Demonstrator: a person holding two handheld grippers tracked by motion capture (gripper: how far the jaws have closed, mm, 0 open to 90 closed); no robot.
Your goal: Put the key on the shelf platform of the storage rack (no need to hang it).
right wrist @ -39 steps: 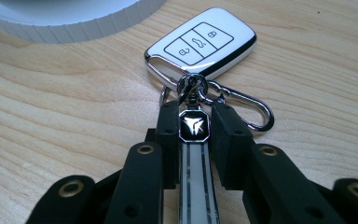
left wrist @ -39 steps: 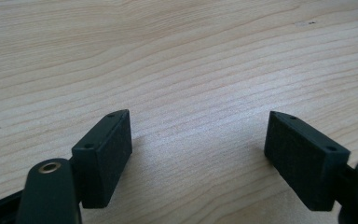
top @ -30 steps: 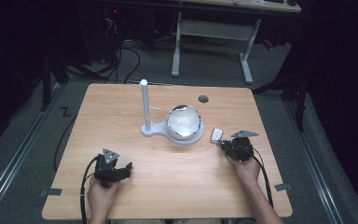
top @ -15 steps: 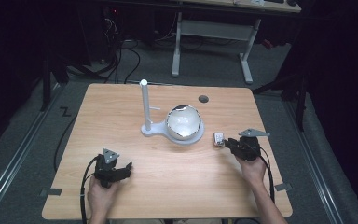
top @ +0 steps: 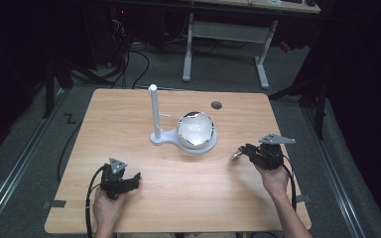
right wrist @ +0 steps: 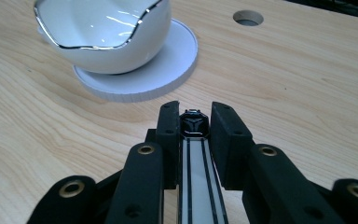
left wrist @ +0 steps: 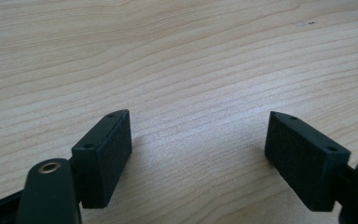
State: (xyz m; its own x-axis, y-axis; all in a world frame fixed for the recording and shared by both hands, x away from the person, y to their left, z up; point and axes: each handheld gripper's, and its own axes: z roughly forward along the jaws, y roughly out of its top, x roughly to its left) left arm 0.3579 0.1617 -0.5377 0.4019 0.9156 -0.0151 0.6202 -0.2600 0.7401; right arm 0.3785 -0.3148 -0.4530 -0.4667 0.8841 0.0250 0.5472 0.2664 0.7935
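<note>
high view: wooden table (top: 178, 198), white stand (top: 155, 116) w/ upright post and round base (top: 206, 145), white bowl (top: 195, 130) w/ silver rim seated on that base. r gripper (top: 239, 152) at table's right side, just beside base, raised off tabletop, jaws pinching small flat object (top: 236, 155), pale w/ dark end; exact identity too small to tell. l gripper (top: 135, 177) near front-left edge, well apart from stand, parked low on bare wood, prob. to stay out of the way.

right gripper view: jaws pressed together on flat strip-like object (right wrist: 194, 127), white w/ black stripes, dark cap at far tip; gripped on both long sides so tip points fwd toward bowl (right wrist: 103, 29) and base (right wrist: 168, 65). bowl tilted, opening turned toward gripper, likely to ease access. cable hole (right wrist: 248, 17) beyond, apart from base.

left gripper view: fingers (left wrist: 103, 156) spread wide, nothing between, bare tabletop (left wrist: 182, 56) below.

judgement: object lifted, carry toward bowl or stand prob. next.
</note>
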